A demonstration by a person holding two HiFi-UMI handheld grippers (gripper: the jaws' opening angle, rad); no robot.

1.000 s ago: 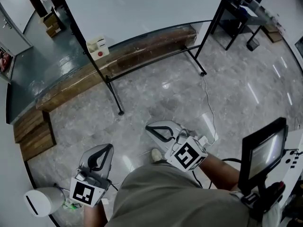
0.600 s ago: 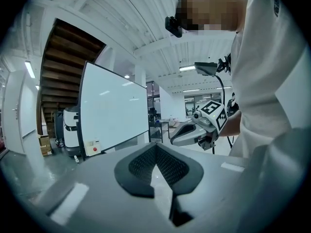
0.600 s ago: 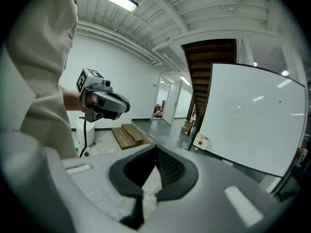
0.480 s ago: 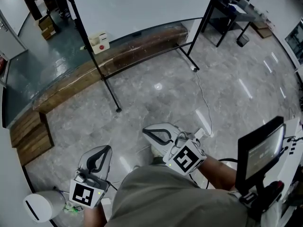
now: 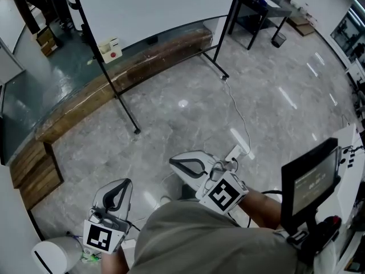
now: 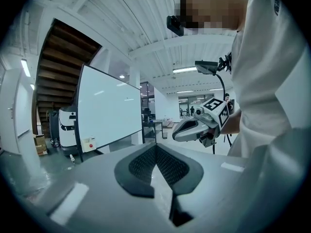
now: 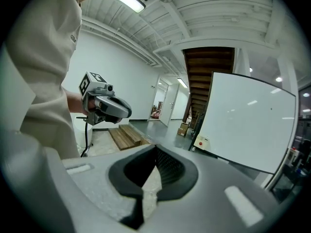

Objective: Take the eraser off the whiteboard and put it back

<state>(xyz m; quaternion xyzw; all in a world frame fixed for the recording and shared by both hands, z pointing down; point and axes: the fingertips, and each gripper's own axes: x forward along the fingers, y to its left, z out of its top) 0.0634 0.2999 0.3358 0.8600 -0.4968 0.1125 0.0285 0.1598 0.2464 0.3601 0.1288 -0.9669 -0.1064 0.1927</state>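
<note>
Head view alone shows the whiteboard (image 5: 154, 4) stand (image 5: 126, 110) on the floor; gripper views add the staircase (image 7: 209, 67). Eraser (image 5: 109, 49) sits at the board's lower left corner, well apart from both grippers. Left gripper (image 5: 121, 186) and right gripper (image 5: 178, 162): jaws fully together, holding nothing.

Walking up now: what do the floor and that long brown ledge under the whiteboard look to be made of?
Floor: probably polished grey stone or tile, with marbled veining and glossy reflections of the ceiling lights.
Ledge: likely wood, matte brown with plank-like lines along its length.
</note>
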